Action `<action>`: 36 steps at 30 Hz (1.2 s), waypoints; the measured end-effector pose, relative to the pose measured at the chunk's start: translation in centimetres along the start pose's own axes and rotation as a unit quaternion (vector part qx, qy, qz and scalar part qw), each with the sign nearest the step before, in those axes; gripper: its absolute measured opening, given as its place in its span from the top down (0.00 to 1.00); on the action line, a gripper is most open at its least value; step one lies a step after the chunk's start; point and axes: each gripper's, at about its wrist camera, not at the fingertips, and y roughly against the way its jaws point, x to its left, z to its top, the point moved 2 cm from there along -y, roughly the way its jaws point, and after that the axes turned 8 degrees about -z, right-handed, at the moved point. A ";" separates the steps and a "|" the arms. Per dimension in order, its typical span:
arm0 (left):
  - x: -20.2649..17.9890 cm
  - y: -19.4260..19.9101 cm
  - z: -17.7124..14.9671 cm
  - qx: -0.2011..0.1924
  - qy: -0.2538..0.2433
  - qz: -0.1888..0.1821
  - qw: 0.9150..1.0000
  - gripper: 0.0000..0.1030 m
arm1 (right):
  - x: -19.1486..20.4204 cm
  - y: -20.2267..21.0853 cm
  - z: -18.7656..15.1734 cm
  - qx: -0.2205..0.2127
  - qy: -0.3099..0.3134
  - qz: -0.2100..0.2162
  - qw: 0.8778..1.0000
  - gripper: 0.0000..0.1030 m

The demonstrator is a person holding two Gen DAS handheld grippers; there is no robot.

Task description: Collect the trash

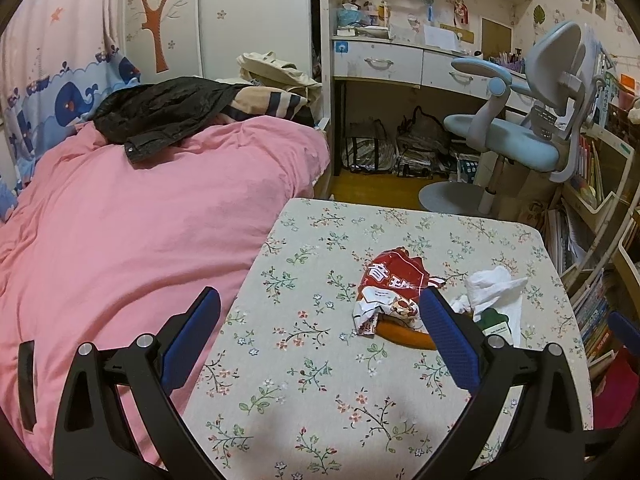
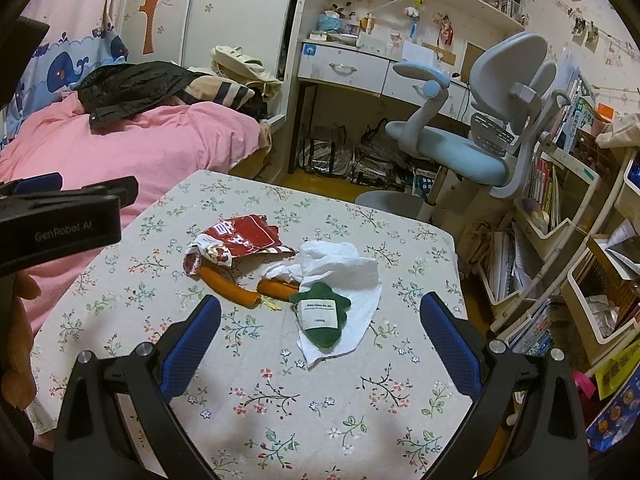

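None of the trash looks collected yet, judging by how everything lies: the whole pile sits untouched in the middle of the floral tabletop [image 2: 280, 400], and neither view shows a bin or bag to receive it.

The crumpled red snack wrapper [image 2: 240, 240] lies at the far left of the pile, with an orange carrot-shaped piece [image 2: 232, 286] poking out just beneath it. A white tissue [image 2: 340, 268] is spread to the right, partly covering a second orange piece [image 2: 276, 288], and a green felt-like item with a white label [image 2: 320, 316] rests on top of the tissue (whether this one is trash or a toy I cannot say).

The left gripper [image 1: 320, 328] hangs above the near tabletop, jaws spread wide and empty, with the wrapper just ahead, by its right finger. The right gripper [image 2: 320, 330] is likewise wide apart and holding nothing, its gap lined up on the green item and tissue.

Everything remains: each piece must be picked up and carried off.
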 end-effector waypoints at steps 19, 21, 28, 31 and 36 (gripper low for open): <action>-0.5 -5.7 0.5 0.061 0.004 -0.044 0.997 0.07 | -1.9 -3.8 -0.8 0.066 -0.034 0.043 0.996 0.07; -0.1 -6.9 1.0 0.073 0.015 -0.060 0.995 0.07 | -2.3 -4.3 -1.1 0.076 -0.038 0.046 0.995 0.07; -1.5 -12.1 1.4 0.125 -0.003 -0.074 0.989 0.07 | -2.9 -5.5 -1.9 0.101 -0.041 0.058 0.992 0.07; -1.8 -14.2 0.6 0.149 0.014 -0.082 0.985 0.08 | -3.1 -5.9 -2.0 0.105 -0.042 0.063 0.992 0.07; -3.6 -15.6 0.7 0.129 -0.031 -0.074 0.988 0.12 | -3.1 -7.6 -2.1 0.121 -0.049 0.089 0.987 0.07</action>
